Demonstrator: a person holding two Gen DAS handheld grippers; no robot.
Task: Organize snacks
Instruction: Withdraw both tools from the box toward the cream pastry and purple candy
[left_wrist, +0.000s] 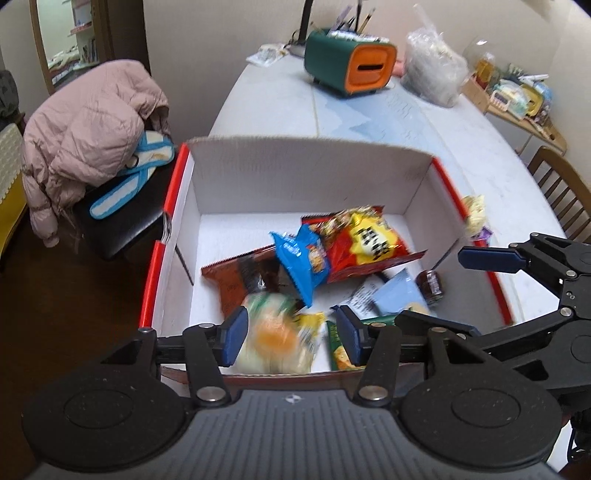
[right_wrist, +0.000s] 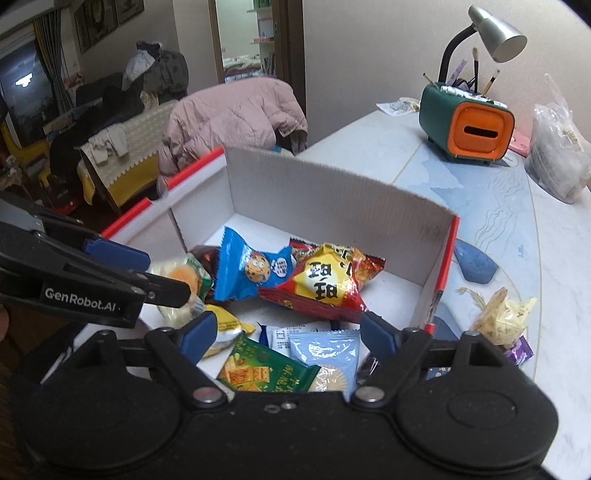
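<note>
Left gripper (left_wrist: 291, 338) over the near edge of the cardboard box (left_wrist: 310, 155); fingers spread wide. Between the pads, a pale packet with an orange centre (left_wrist: 271, 341), blurred; the pads are not pressed against it in the left wrist view. In the right wrist view the same packet (right_wrist: 181, 280) sits at the left gripper's fingertips; whether it is touching them I cannot tell.

Right gripper (right_wrist: 284, 334) also over the near rim, fingers apart, nothing between them. Just beyond its pads: green cracker packet (right_wrist: 255, 373) and light blue packet (right_wrist: 325, 350), lying flat on the box floor, overlapping.

Further ahead of both sets of fingers, mid-box: blue cookie bag (right_wrist: 251, 269) leaning on a red and yellow chip bag (right_wrist: 328, 284), with a brown packet (left_wrist: 240, 277) under them. A small dark round snack (left_wrist: 430, 286) beside the right wall.

Outside the box, right of the right fingers, on the table (right_wrist: 554, 258): a yellowish wrapped snack (right_wrist: 502, 317) with a purple wrapper (right_wrist: 519, 350) just beside it.

Far end of the table: green and orange desk organizer (right_wrist: 469, 125), grey lamp (right_wrist: 498, 29), clear plastic bag (right_wrist: 557, 155). Left of the box, a pink jacket (left_wrist: 88, 136) draped on a chair.
</note>
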